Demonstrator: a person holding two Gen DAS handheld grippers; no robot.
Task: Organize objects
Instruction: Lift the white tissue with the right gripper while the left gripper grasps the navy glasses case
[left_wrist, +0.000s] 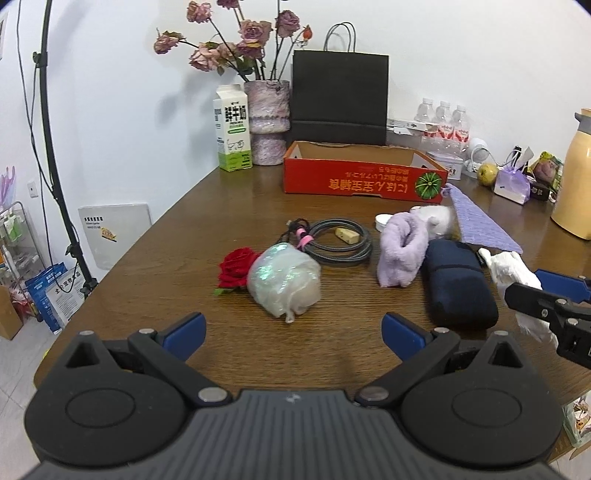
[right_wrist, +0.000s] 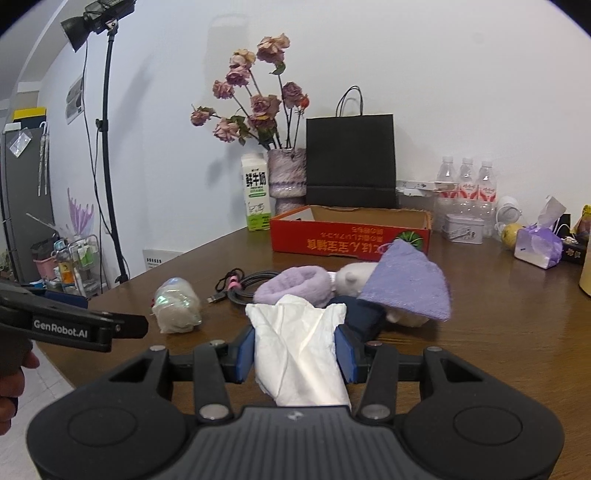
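The tissue (right_wrist: 299, 350) is the thing in hand: a crumpled white wad pinched between the two blue pads of the right gripper (right_wrist: 295, 352), which is clamped on it at its middle, so both ends flare out past the pads. It hangs above the table (right_wrist: 498, 332), clear of the pile below. Gripping it at the waist probably keeps such limp paper from slipping or tearing on the way to wherever it belongs.

That place is most likely the red box (right_wrist: 351, 236), which stands open at the back of the table with its near wall facing the grippers, easy to drop things into from above. From here its inside looks bare, though the near wall hides most of the floor.

Just past the tissue lies the rest of the clutter, bunched together: a navy pouch (left_wrist: 458, 284), a lilac towel (left_wrist: 400, 251) touching it, a purple cloth (right_wrist: 406, 284) draped over something white and fluffy, and a coiled cable (left_wrist: 340, 240) with a small yellowish block inside its loop. To the left, a wrapped bundle (left_wrist: 284, 280) rests against a red rose (left_wrist: 236, 267).

The left gripper (left_wrist: 293, 328) hovers low over the near edge with its jaws wide apart and nothing between them, aimed roughly at the bundle, probably ready for the next pick.

Along the wall, a milk carton (left_wrist: 232, 129), a vase (left_wrist: 267, 122) of dried roses and a black bag (left_wrist: 340, 96) stand upright, apparently not part of the sorting.
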